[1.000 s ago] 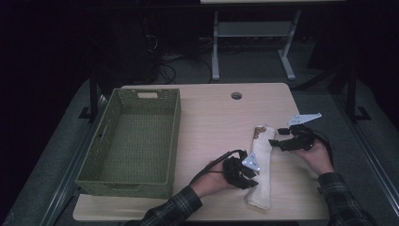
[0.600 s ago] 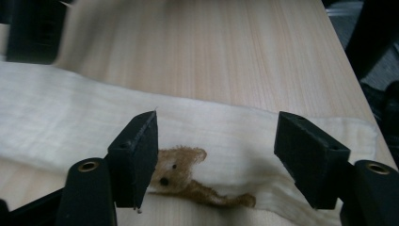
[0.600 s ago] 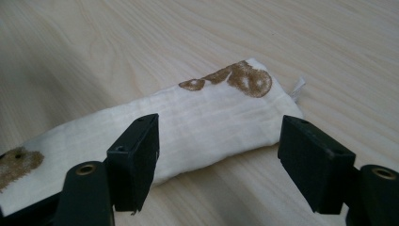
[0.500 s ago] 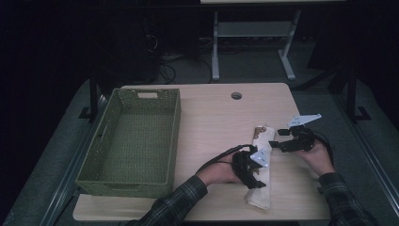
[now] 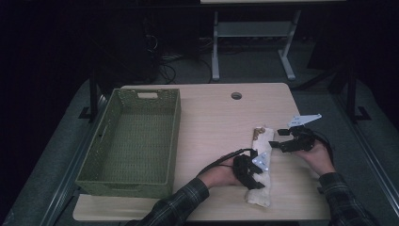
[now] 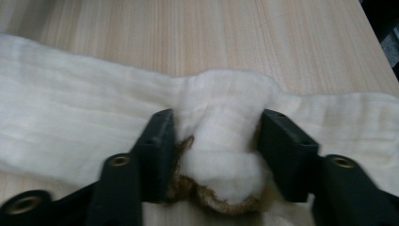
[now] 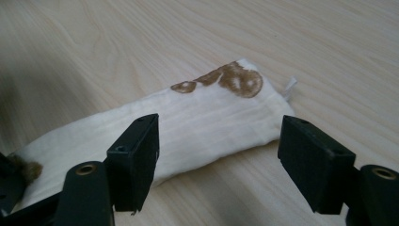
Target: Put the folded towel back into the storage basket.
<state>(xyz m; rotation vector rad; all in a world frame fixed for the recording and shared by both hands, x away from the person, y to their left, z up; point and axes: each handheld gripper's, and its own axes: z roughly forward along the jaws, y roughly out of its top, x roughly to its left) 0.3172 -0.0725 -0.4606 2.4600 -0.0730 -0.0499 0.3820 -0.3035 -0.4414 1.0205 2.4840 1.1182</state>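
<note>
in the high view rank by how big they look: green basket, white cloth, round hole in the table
1. green basket, by far the largest
2. white cloth, a long narrow strip partly under the left tool
3. round hole, smallest, though it lies farther from the camera

We saw a light wooden table (image 5: 211, 122) with a round hole (image 5: 236, 95) near its far edge, bearing a green woven basket (image 5: 131, 141) on its left part and a folded cream cloth (image 5: 261, 165) on its right part.
</note>
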